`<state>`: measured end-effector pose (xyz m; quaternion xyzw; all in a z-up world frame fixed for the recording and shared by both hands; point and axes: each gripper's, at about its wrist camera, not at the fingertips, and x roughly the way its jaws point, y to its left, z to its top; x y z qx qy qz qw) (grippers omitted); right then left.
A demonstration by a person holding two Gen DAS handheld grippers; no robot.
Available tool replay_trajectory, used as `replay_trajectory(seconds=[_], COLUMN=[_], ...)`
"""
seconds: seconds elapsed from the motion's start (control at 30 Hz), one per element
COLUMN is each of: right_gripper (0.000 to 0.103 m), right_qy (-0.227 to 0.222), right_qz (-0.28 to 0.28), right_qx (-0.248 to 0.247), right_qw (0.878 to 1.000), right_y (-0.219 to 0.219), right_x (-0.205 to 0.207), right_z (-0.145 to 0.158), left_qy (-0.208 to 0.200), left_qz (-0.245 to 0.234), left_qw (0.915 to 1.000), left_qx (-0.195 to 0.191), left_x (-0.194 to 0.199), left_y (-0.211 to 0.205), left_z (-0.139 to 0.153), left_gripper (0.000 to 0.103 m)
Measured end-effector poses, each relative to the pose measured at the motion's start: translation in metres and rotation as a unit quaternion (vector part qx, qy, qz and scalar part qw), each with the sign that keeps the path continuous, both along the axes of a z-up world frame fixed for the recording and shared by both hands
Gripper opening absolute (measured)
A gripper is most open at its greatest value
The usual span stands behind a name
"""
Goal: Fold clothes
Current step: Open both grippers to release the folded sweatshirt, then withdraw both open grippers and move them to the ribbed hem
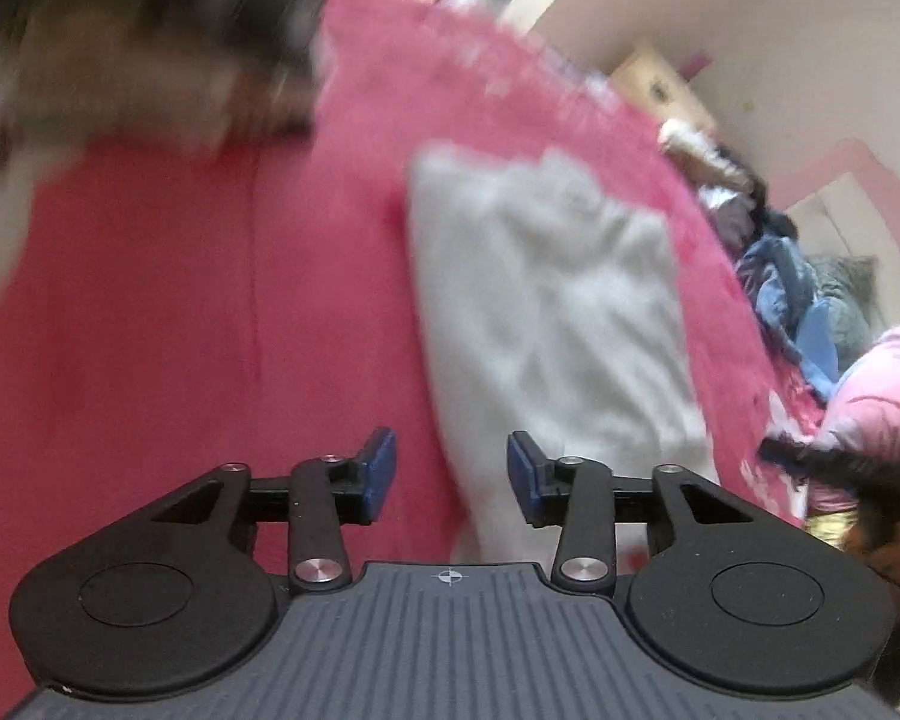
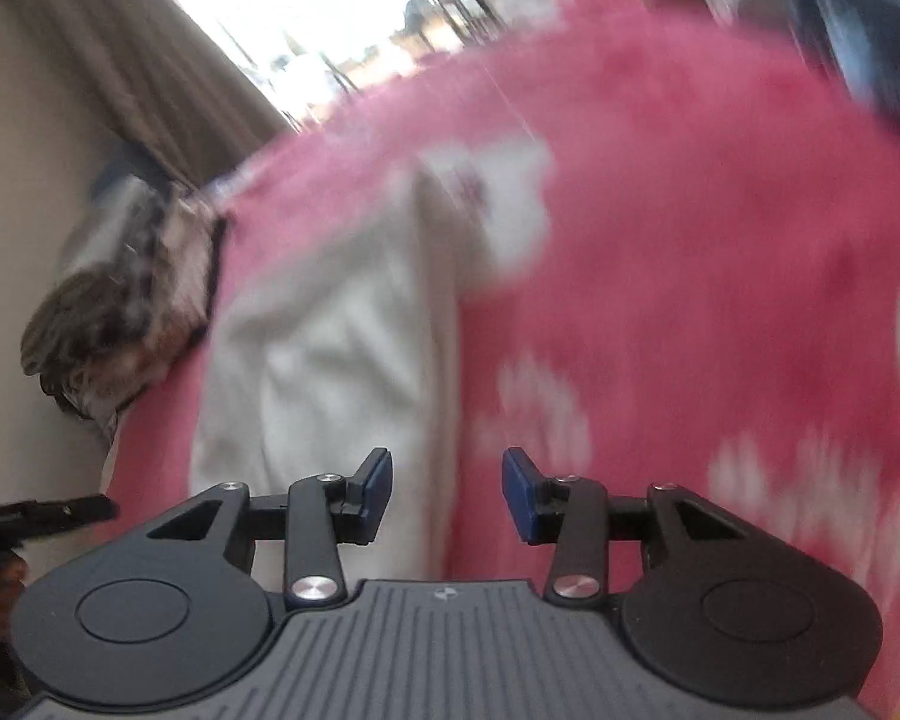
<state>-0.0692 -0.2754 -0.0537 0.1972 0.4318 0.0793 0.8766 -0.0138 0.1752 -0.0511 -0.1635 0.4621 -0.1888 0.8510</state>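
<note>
A white garment (image 1: 546, 312) lies folded into a long strip on a pink blanket (image 1: 210, 312). My left gripper (image 1: 452, 476) is open and empty above the garment's near end, a little to its left. In the right wrist view the same white garment (image 2: 330, 348) runs away from my right gripper (image 2: 447, 494), which is open and empty just above its near right edge. The pink blanket (image 2: 690, 270) has white flower prints. Both views are motion-blurred.
A patterned dark pillow (image 1: 120, 60) lies at the bed's far left, also showing in the right wrist view (image 2: 120, 300). A pile of blue and pink clothes (image 1: 810, 300) sits at the bed's right. Curtains (image 2: 150, 60) and a bright window are behind.
</note>
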Motion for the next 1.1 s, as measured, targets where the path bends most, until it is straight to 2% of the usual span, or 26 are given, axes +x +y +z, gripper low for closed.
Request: replay_trajectory(seconds=[0.07,0.13,0.17,0.23,0.3,0.37,0.43,0.47,0.6,0.67,0.73,0.8,0.83,0.9,1.03,1.1], right_gripper=[0.04,0.035,0.027,0.022,0.02,0.016,0.016,0.019,0.019,0.019,0.019,0.019,0.019,0.019,0.019,0.019], right_qy=[-0.068,-0.124,-0.131,-0.105,-0.052,-0.021,-0.024,-0.023,-0.091,-0.116,-0.135,-0.122,-0.086,-0.072,-0.094,-0.105], right_qz=[0.029,0.065,0.085,0.107,0.115,0.114,0.104,0.098,0.09,0.098,0.094,0.088,0.088,0.075,0.068,0.064], right_qx=[-0.044,-0.079,-0.093,-0.125,-0.15,-0.171,-0.166,-0.17,-0.151,-0.175,-0.207,-0.256,-0.265,-0.234,-0.228,-0.225], right_qw=[0.996,0.987,0.983,0.981,0.981,0.978,0.98,0.98,0.98,0.973,0.964,0.955,0.956,0.967,0.967,0.967], right_y=[0.028,0.062,0.078,0.099,0.099,0.092,0.08,0.076,0.082,0.097,0.111,0.114,0.111,0.097,0.103,0.105], right_x=[0.013,0.025,0.031,0.043,0.045,0.038,0.032,0.033,0.059,0.082,0.1,0.111,0.115,0.109,0.139,0.154], right_z=[0.016,0.021,0.015,-0.01,-0.043,-0.066,-0.053,-0.043,-0.007,-0.006,-0.02,-0.048,-0.063,-0.073,-0.06,-0.054], left_qy=[-0.026,-0.049,-0.062,-0.092,-0.074,-0.071,-0.084,-0.095,-0.137,-0.146,-0.132,-0.113,-0.109,-0.113,-0.14,-0.149], left_qz=[-0.01,-0.014,-0.021,-0.029,-0.035,-0.04,-0.052,-0.055,-0.062,-0.062,-0.053,-0.033,-0.019,-0.007,-0.003,-0.012], left_qw=[0.9996,0.9985,0.9973,0.9919,0.9889,0.9864,0.9839,0.9827,0.9823,0.9808,0.9836,0.987,0.9885,0.9902,0.9891,0.9879], left_qx=[0.005,0.019,0.036,0.083,0.124,0.143,0.149,0.149,0.113,0.113,0.11,0.109,0.103,0.081,0.046,0.042], left_x=[0.015,0.028,0.032,0.031,0.033,0.027,0.022,0.021,0.039,0.06,0.083,0.099,0.1,0.098,0.101,0.112], left_y=[-0.018,-0.046,-0.061,-0.083,-0.093,-0.09,-0.085,-0.083,-0.081,-0.089,-0.093,-0.087,-0.08,-0.067,-0.055,-0.06], left_z=[0.005,-0.001,-0.006,-0.024,-0.052,-0.065,-0.056,-0.049,-0.024,-0.026,-0.041,-0.061,-0.067,-0.065,-0.047,-0.041], left_gripper=[0.044,0.044,0.044,0.044,0.044,0.044,0.044,0.044,0.046,0.047,0.047,0.046,0.045,0.045,0.046,0.047])
